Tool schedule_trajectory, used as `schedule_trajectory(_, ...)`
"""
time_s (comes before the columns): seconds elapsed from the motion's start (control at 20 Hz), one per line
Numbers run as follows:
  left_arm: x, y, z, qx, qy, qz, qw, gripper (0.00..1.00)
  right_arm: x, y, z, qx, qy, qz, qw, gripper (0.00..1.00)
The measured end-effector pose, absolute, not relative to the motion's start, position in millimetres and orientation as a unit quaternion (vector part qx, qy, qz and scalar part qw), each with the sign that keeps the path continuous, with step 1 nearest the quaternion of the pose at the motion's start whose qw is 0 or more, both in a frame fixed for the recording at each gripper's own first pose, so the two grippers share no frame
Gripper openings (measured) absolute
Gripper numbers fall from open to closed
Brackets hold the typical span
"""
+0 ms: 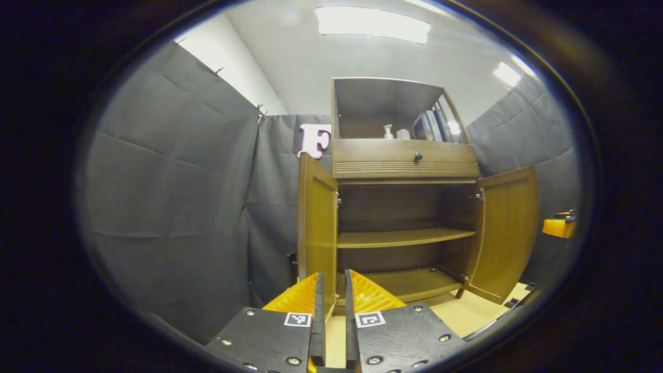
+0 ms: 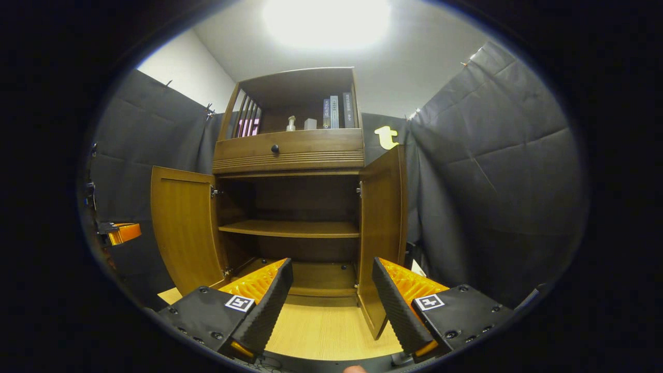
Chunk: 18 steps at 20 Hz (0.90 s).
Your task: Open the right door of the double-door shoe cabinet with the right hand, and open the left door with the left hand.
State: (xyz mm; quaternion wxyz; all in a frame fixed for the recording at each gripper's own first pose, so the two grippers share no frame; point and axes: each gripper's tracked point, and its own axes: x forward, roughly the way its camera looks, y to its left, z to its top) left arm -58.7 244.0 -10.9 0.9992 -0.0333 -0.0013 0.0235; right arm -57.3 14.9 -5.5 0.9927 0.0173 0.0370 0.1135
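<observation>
The brown wooden shoe cabinet stands with both lower doors swung out, baring two empty shelves. In the left gripper view the left door is edge-on just beyond my left gripper, whose fingers are drawn together with only a thin slit and nothing between them. The right door hangs wide open. In the right gripper view the cabinet is ahead, its right door standing edge-on a little past my right gripper, which is open and empty. The left door is open too.
A drawer with a dark knob sits above the doors; books and a small bottle stand on the top shelf. Black cloth walls close in on both sides. Pale wood floor lies in front. The other gripper shows far left.
</observation>
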Motion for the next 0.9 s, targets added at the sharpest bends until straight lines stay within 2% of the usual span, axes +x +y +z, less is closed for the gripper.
schedule_trajectory(0.1,-71,233,-8,-0.029,-0.002,0.017,0.999,0.16,-65,10,0,0.015,0.029,0.11,0.993,0.96)
schedule_trajectory(0.15,-77,231,-6,-0.025,-0.002,0.017,1.0,0.19,-69,8,3,0.017,0.027,0.109,0.994,0.96)
schedule_trajectory(0.2,-85,229,-4,-0.02,-0.004,0.019,1.0,0.16,-72,7,5,0.021,0.025,0.109,0.994,0.96)
schedule_trajectory(0.25,-91,228,-3,-0.015,-0.005,0.027,1.0,0.15,-74,8,6,0.023,0.023,0.11,0.993,0.92)
schedule_trajectory(0.3,-97,226,-3,-0.012,-0.006,0.033,0.999,0.15,-76,8,6,0.024,0.022,0.111,0.993,0.96)
schedule_trajectory(0.4,-104,226,-3,-0.013,-0.002,0.043,0.999,0.14,-80,5,3,0.02,0.021,0.107,0.994,0.96)
schedule_trajectory(0.45,-105,224,-5,-0.015,-0.001,0.043,0.999,0.15,-83,5,1,0.019,0.022,0.107,0.994,0.92)
schedule_trajectory(0.5,-107,222,-4,-0.015,-0.002,0.041,0.999,0.16,-85,5,-1,0.019,0.023,0.107,0.994,0.96)
schedule_trajectory(0.55,-112,219,-3,-0.014,-0.004,0.038,0.999,0.16,-87,4,-2,0.019,0.024,0.106,0.994,0.96)
schedule_trajectory(0.65,-116,215,0,-0.013,-0.009,0.031,0.999,0.19,-89,1,-3,0.019,0.023,0.103,0.994,0.96)
schedule_trajectory(0.7,-118,212,4,-0.014,-0.012,0.028,0.999,0.19,-89,1,-2,0.019,0.022,0.102,0.994,0.92)
schedule_trajectory(0.75,-119,208,5,-0.016,-0.013,0.021,1.0,0.22,-89,-1,0,0.019,0.02,0.1,0.995,0.92)
schedule_trajectory(0.8,-119,206,6,-0.018,-0.015,0.02,1.0,0.25,-90,-1,1,0.019,0.019,0.1,0.995,0.96)
schedule_trajectory(0.85,-119,207,7,-0.018,-0.018,0.021,0.999,0.29,-92,-2,2,0.019,0.019,0.099,0.995,0.92)
schedule_trajectory(0.9,-121,208,8,-0.017,-0.021,0.023,0.999,0.35,-92,-1,3,0.018,0.018,0.1,0.995,0.92)
